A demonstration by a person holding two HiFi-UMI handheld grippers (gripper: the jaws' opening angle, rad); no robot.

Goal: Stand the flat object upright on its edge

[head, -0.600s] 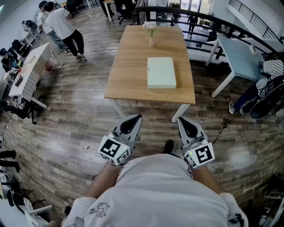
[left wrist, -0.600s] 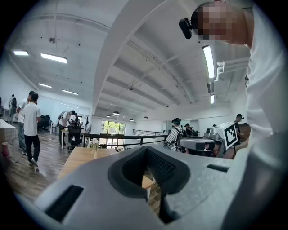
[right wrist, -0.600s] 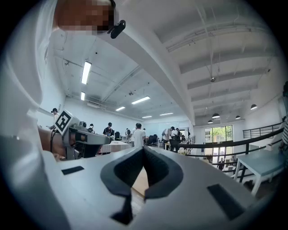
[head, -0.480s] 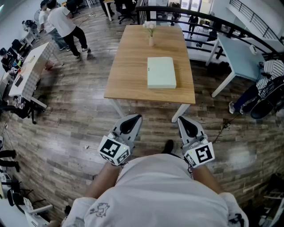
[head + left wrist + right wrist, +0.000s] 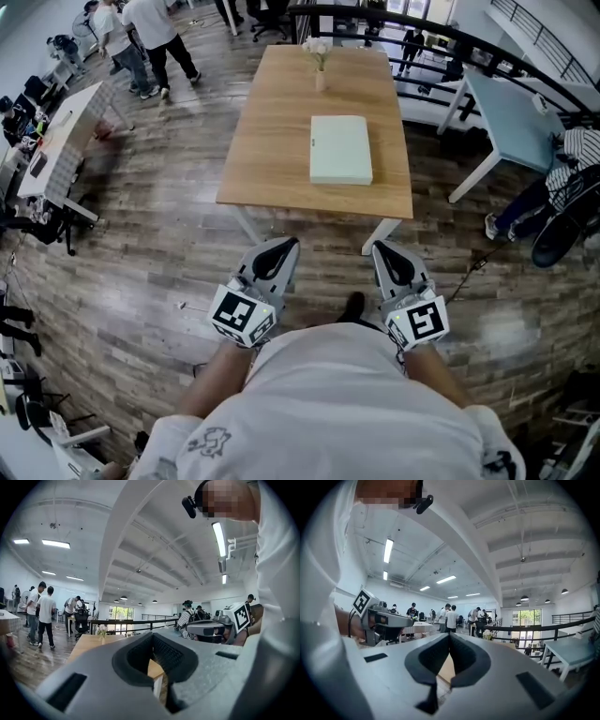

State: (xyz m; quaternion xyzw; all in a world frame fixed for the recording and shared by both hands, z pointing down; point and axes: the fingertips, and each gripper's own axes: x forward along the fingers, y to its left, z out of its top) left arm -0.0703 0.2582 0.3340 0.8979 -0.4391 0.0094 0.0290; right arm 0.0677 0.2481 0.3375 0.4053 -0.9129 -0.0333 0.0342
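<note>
A pale green flat book [image 5: 340, 149] lies flat on the wooden table [image 5: 272, 141], toward its near right part. My left gripper [image 5: 278, 251] and right gripper [image 5: 387, 255] are held close to my body over the floor, short of the table's near edge, both shut with nothing between their jaws. In the left gripper view the left gripper [image 5: 152, 637] points along the table [image 5: 84, 644], and in the right gripper view the right gripper [image 5: 449, 637] does the same; the book does not show in either.
A small vase with white flowers [image 5: 319, 64] stands at the table's far end. A light blue table [image 5: 506, 103] is to the right, a railing [image 5: 441, 37] behind. People [image 5: 159, 33] stand at the far left near a white desk [image 5: 56, 141]. A seated person [image 5: 572, 178] is at right.
The view has drifted slightly toward the table. The people at the far left have walked further away. Both grippers stay shut at my body.
</note>
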